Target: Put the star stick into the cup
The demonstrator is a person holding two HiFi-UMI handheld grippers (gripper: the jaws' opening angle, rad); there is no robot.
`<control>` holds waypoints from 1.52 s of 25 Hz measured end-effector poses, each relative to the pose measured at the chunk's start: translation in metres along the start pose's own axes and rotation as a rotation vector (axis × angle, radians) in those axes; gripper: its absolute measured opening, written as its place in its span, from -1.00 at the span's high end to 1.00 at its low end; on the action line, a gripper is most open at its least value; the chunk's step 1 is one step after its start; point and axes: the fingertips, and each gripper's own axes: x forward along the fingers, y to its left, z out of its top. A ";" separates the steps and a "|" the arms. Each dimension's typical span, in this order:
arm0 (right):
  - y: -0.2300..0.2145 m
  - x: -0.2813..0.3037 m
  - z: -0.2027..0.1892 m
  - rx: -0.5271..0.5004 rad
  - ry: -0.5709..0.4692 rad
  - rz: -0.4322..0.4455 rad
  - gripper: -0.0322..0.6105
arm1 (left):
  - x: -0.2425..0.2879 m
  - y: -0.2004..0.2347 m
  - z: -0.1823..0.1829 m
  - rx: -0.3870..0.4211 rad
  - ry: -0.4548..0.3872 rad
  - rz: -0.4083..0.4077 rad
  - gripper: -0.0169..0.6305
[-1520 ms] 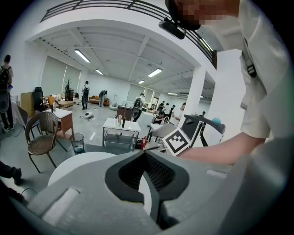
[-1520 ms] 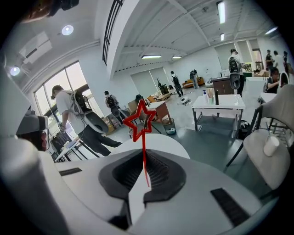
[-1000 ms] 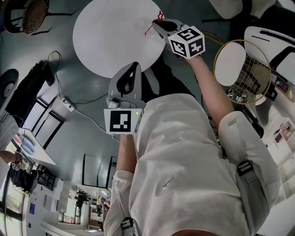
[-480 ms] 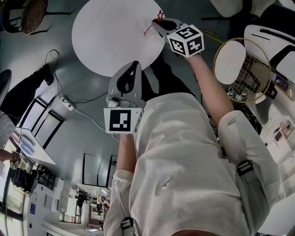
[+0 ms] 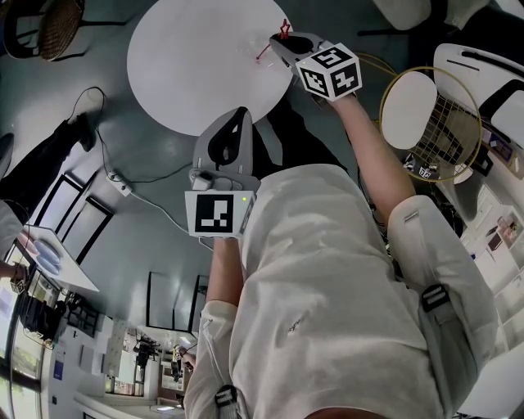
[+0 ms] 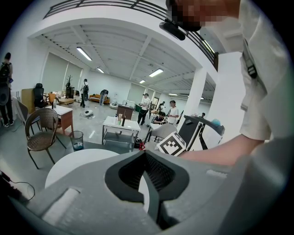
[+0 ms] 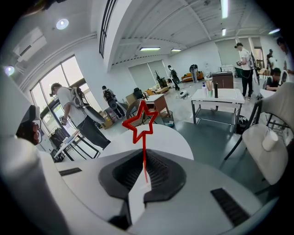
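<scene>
A thin red stick topped with an open red star stands up between the jaws of my right gripper, which is shut on it. In the head view that gripper hovers over the right edge of the round white table, the star poking out at its tip. A faint clear shape beside it on the table may be the cup; I cannot make it out for sure. My left gripper hangs lower, at the table's near edge, jaws shut with nothing in them.
A gold-rimmed chair with a white seat stands right of the table. A wicker chair is at the far left. A cable and power strip lie on the floor. Several people and desks fill the room beyond.
</scene>
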 end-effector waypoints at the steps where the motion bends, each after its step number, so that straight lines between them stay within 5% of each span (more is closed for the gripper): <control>1: 0.000 0.000 0.000 0.001 0.000 0.000 0.82 | 0.000 0.000 0.000 -0.001 -0.001 0.000 0.92; 38: 0.002 0.003 -0.020 0.004 0.047 -0.018 0.69 | -0.016 -0.002 -0.008 -0.005 0.017 0.004 0.92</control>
